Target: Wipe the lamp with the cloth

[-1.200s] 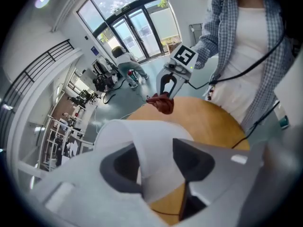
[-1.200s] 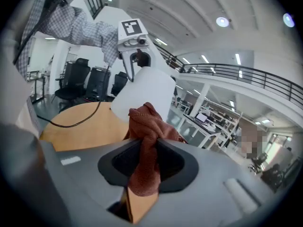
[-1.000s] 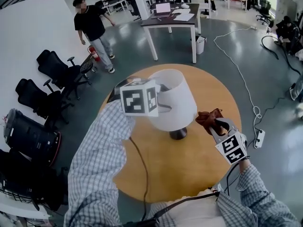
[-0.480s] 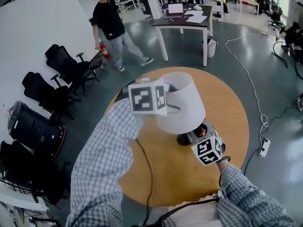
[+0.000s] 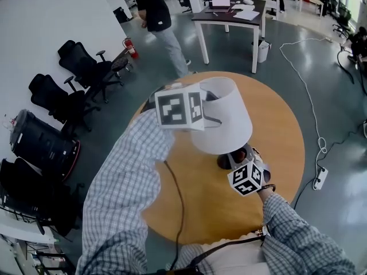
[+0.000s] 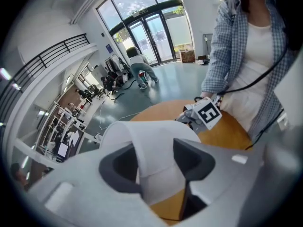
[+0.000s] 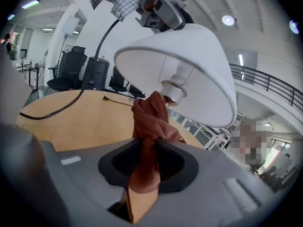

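Note:
A table lamp with a white shade (image 5: 223,116) and a dark base (image 5: 225,161) stands on the round wooden table (image 5: 275,125). My left gripper (image 6: 154,162) is shut on the upper rim of the shade (image 6: 156,145), whose wall runs between the jaws. The left gripper's marker cube (image 5: 179,107) shows beside the shade in the head view. My right gripper (image 7: 147,152) is shut on a bunched reddish-brown cloth (image 7: 150,122). The cloth reaches up under the shade (image 7: 189,60) to the bulb socket (image 7: 173,92). In the head view the right gripper (image 5: 245,173) sits low by the lamp base, its jaws hidden.
A black cord (image 5: 175,193) trails across the table toward me. Black office chairs (image 5: 86,67) and a black case (image 5: 43,145) stand left of the table. A person (image 5: 157,16) walks beyond the table near a white desk (image 5: 235,16). A white cable and power strip (image 5: 319,176) lie on the floor at right.
My right gripper has moved left with the cloth, from the table's right side in under the shade by the lamp base. The left gripper has kept its hold. The person beyond has walked right.

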